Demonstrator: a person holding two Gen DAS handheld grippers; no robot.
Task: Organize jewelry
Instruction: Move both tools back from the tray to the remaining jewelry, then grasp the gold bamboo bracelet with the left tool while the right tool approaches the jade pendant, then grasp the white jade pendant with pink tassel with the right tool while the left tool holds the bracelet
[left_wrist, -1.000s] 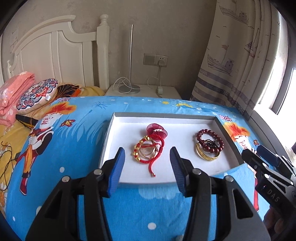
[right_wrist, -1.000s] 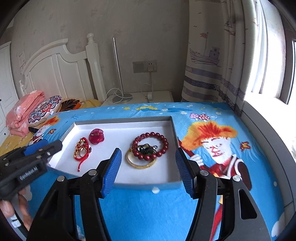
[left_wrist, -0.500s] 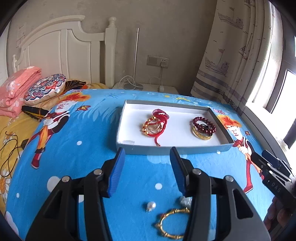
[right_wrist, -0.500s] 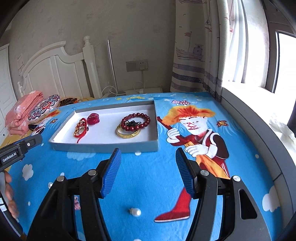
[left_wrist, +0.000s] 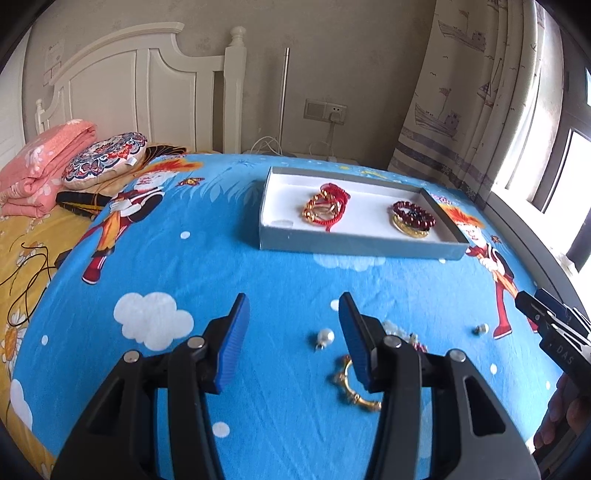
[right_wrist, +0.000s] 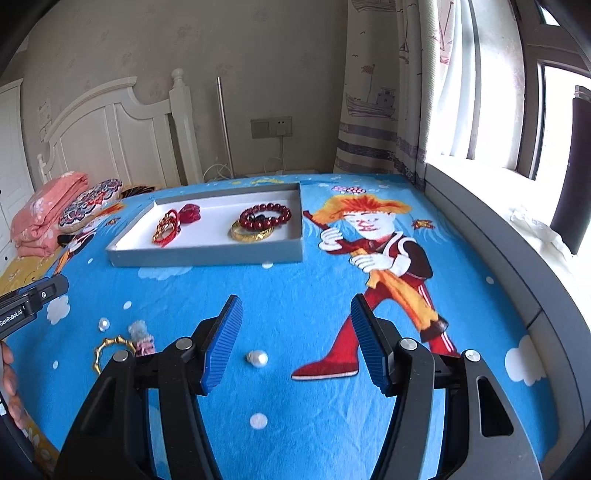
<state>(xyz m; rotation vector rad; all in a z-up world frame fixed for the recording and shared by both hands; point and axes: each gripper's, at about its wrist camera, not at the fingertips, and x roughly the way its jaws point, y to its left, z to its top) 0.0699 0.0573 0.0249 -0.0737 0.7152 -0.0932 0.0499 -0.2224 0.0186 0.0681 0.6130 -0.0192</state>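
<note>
A grey tray (left_wrist: 354, 251) with a white floor lies on the blue bedspread; it also shows in the right wrist view (right_wrist: 207, 254). It holds a red-and-gold bracelet bundle (left_wrist: 325, 208) and a dark red bead bracelet (left_wrist: 413, 216) on a gold bangle (right_wrist: 253, 233). Loose on the bedspread lie a pearl earring (left_wrist: 325, 336), a gold bracelet (left_wrist: 351, 387), a pale bead piece (right_wrist: 142, 338) and another pearl (right_wrist: 257, 358). My left gripper (left_wrist: 293, 332) is open and empty above the bedspread, near these. My right gripper (right_wrist: 295, 339) is open and empty, the pearl between its fingers.
A white headboard (left_wrist: 147, 92), a pink folded blanket (left_wrist: 40, 162) and a patterned cushion (left_wrist: 105, 158) are at the far left. A curtain (right_wrist: 388, 92) and a window ledge (right_wrist: 517, 236) run along the right. A dark bottle (right_wrist: 576, 170) stands on the ledge.
Both grippers have drawn back from the tray toward the near side of the bed. The tray now lies farther off, and the loose jewelry on the bedspread has come into view.
</note>
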